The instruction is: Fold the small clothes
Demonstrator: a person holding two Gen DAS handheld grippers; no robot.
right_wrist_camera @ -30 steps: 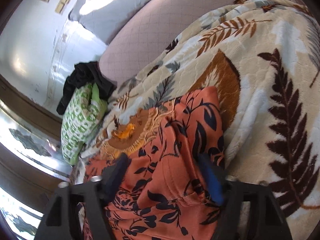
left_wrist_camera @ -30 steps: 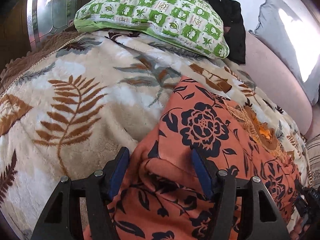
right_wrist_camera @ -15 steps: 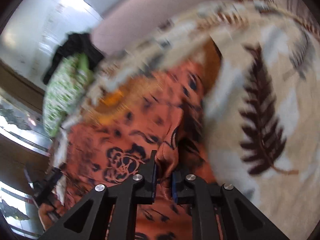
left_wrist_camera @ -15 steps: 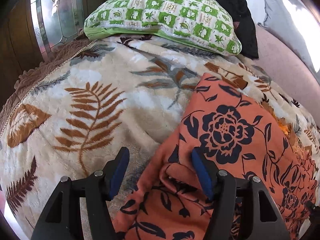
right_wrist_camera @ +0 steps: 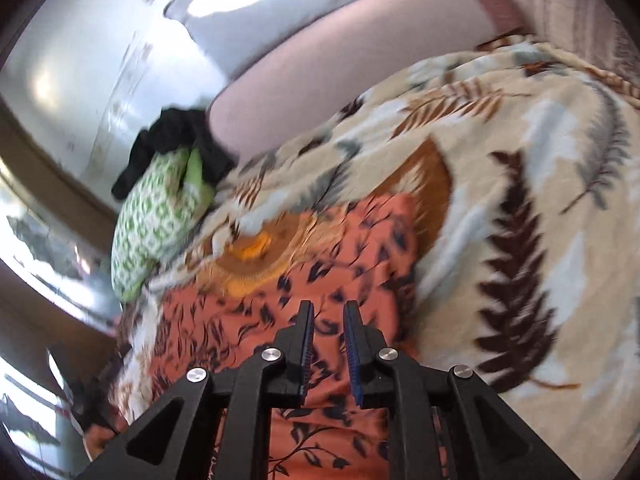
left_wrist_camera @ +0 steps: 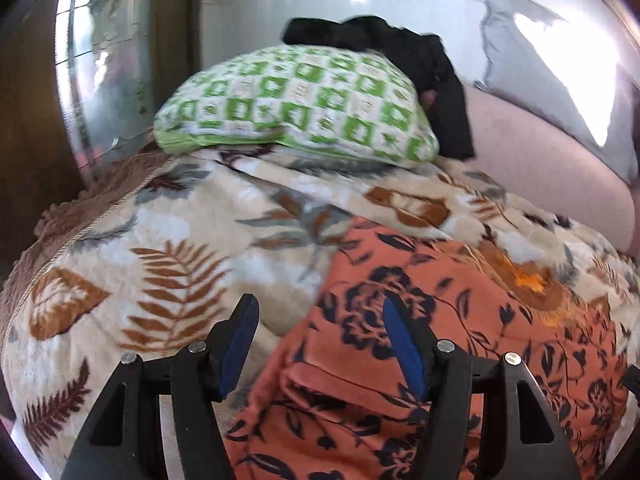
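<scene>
I have both grippers tilted down over the bed. The left gripper (left_wrist_camera: 320, 308) has its jaws wide apart, straddling the near left edge of the orange floral garment (left_wrist_camera: 460, 320). One blue pad is over the cloth and the other over the bare leaf-print blanket (left_wrist_camera: 160, 240), and neither presses anything.

The right gripper (right_wrist_camera: 328, 312) has its jaws almost together, leaving a narrow slot. They closed sharply and have just eased open a little. Orange cloth shows in the slot, but I cannot tell whether the pads pinch it.

The garment lies on the blanket, well short of the green checked pillow (left_wrist_camera: 296, 104) at the far end, which has a black garment (left_wrist_camera: 432, 64) draped on it. It is salmon-orange with dark navy roses and leaves, it has a folded hem at the near edge, and there is a yellow-brown embroidered patch (left_wrist_camera: 528, 280) at its far side.
</scene>
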